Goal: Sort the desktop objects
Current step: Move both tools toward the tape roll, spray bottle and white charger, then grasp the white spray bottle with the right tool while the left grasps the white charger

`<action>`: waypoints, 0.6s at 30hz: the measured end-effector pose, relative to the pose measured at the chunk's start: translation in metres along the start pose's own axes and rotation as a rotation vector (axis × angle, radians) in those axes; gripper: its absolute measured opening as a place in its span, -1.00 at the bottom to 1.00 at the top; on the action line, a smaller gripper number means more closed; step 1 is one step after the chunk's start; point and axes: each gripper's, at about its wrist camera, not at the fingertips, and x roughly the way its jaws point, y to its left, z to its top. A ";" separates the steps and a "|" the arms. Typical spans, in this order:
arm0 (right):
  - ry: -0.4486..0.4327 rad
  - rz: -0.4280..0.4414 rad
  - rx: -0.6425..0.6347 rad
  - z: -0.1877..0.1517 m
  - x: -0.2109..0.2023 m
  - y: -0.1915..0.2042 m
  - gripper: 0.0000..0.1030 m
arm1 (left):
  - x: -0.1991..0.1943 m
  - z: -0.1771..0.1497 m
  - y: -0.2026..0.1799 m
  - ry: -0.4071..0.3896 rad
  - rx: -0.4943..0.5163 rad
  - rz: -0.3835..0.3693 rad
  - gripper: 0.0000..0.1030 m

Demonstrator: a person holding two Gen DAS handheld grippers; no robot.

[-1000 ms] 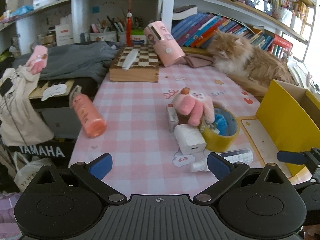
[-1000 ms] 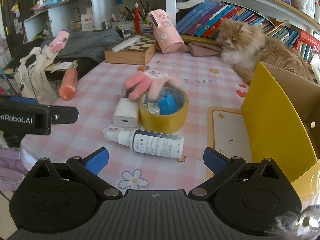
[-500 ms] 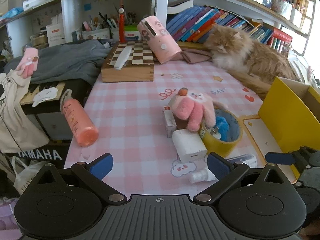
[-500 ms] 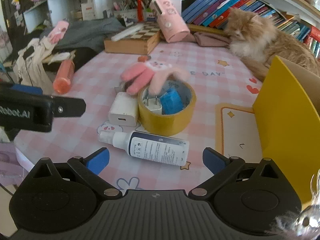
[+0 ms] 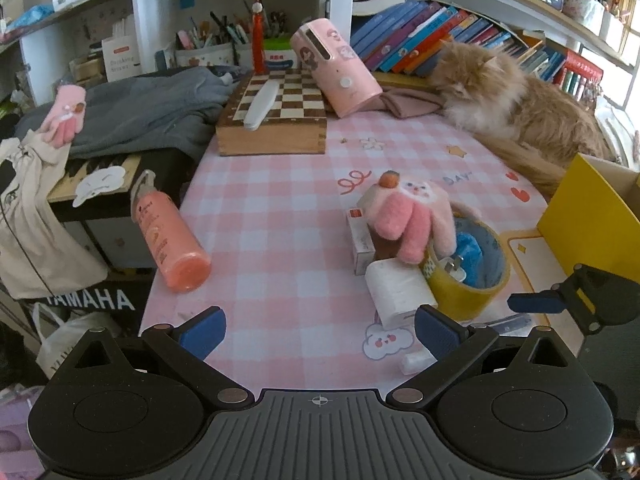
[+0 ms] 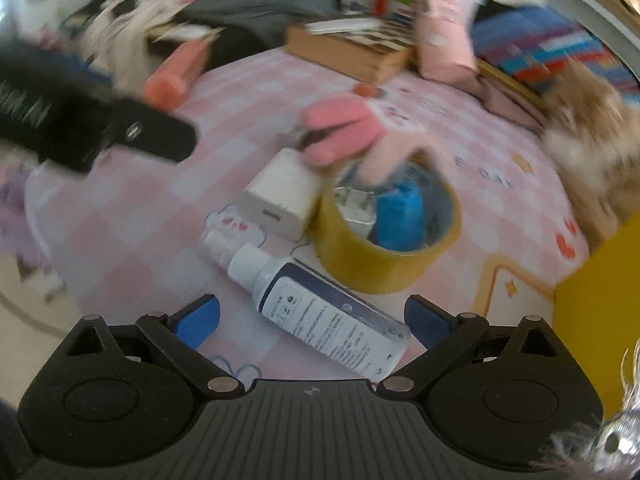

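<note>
From my left wrist camera, a tape roll [image 5: 466, 280] sits right of centre on the table [image 5: 280, 240], a plug [image 5: 452, 268] lying inside it. A plush glove [image 5: 412, 216] drapes over the roll's rear rim. A charger block [image 5: 398, 292] touches the roll's left side, a small box [image 5: 360, 240] behind it. A spray bottle [image 6: 320, 312] lies in front of the roll. Far left, a tumbler [image 5: 168, 240] lies at the table edge. At the back stands a chessboard box [image 5: 276, 120], a cat [image 5: 516, 108] to its right; an open carton [image 5: 588, 220] stands right of the roll.
</note>
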 end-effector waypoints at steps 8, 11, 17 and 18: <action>0.014 -0.008 -0.073 -0.013 -0.019 -0.007 -0.15 | 0.018 0.004 -0.010 0.031 -0.009 -0.059 0.98; 0.029 0.001 -0.021 -0.019 -0.026 -0.013 -0.23 | 0.025 0.005 -0.020 0.042 0.017 -0.087 0.98; 0.078 -0.005 0.133 -0.038 -0.044 -0.025 -0.31 | 0.039 0.008 -0.040 0.042 0.105 -0.089 0.80; 0.083 -0.017 0.156 -0.041 -0.046 -0.025 -0.31 | 0.043 0.008 -0.042 0.047 0.113 -0.076 0.73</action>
